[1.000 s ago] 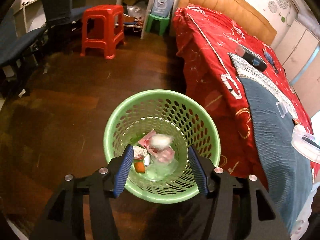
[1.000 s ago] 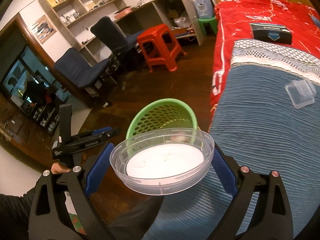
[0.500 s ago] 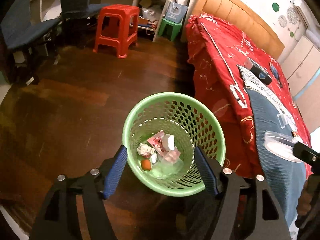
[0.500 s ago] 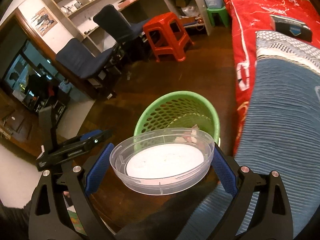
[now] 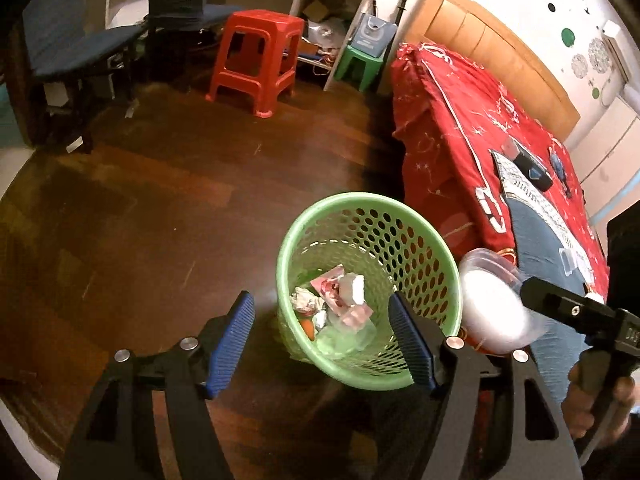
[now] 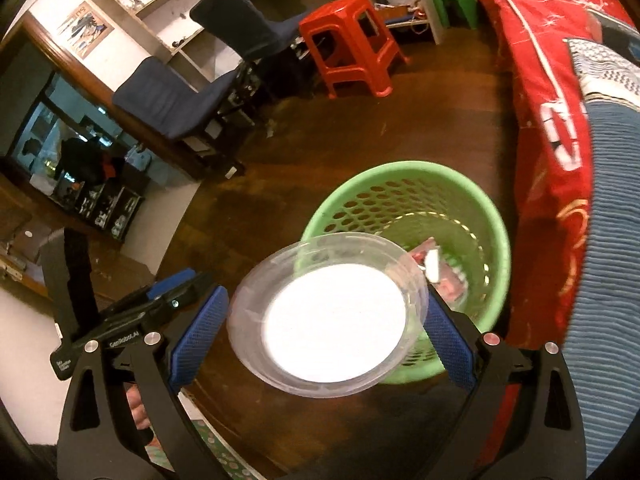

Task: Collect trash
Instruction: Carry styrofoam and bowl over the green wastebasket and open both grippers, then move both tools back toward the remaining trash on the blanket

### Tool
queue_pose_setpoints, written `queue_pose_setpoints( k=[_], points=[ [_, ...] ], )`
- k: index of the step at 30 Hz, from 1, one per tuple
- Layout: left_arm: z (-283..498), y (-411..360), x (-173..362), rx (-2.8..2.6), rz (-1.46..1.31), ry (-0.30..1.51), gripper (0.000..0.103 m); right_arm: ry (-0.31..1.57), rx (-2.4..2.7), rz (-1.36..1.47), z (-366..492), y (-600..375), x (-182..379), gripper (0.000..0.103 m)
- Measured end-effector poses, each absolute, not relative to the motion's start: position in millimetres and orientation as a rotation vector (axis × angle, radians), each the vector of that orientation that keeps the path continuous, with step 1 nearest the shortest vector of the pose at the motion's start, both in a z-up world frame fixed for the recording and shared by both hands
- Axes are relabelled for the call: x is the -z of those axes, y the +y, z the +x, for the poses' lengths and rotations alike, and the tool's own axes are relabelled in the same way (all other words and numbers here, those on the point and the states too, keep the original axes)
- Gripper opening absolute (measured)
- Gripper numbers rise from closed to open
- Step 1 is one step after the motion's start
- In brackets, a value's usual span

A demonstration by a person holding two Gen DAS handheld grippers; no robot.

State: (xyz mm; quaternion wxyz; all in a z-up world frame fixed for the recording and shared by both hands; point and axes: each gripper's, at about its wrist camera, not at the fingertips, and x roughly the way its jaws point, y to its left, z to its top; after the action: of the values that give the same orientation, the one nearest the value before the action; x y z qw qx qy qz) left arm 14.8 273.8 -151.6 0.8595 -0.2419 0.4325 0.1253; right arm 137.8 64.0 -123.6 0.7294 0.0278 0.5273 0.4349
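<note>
A green perforated waste basket [image 5: 368, 216] stands on the dark wood floor beside the bed and holds crumpled wrappers and paper [image 5: 336, 300]. It also shows in the right wrist view [image 6: 404, 184]. My right gripper [image 6: 326, 316] is shut on a clear round plastic container [image 6: 332, 312] and holds it just beside the basket's near rim. The same container shows in the left wrist view [image 5: 496, 312], at the basket's right side. My left gripper [image 5: 322, 336] is open and empty, hovering over the basket's near edge.
A bed with a red cover [image 5: 460, 120] and a blue blanket [image 6: 608, 240] runs along the right. A red stool [image 5: 256, 60], a green stool [image 5: 360, 64] and dark chairs [image 5: 68, 48] stand at the back. A small clear box [image 5: 570, 262] lies on the bed.
My right gripper has carried the clear container from over the bed toward the basket and tilted it. My left gripper has drawn back to the left of the basket, still open.
</note>
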Motion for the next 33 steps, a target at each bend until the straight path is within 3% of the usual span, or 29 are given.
queue_pose_setpoints(
  k=[16, 33],
  points=[
    [17, 260, 142, -0.239, -0.488, 0.899, 0.067, 1.100, -0.885, 0.031, 132, 32, 106, 0.095],
    [61, 193, 129, -0.110, -0.403, 0.929, 0.067, 0.977, -0.456, 0.127, 159, -162, 86, 0.095]
  ],
)
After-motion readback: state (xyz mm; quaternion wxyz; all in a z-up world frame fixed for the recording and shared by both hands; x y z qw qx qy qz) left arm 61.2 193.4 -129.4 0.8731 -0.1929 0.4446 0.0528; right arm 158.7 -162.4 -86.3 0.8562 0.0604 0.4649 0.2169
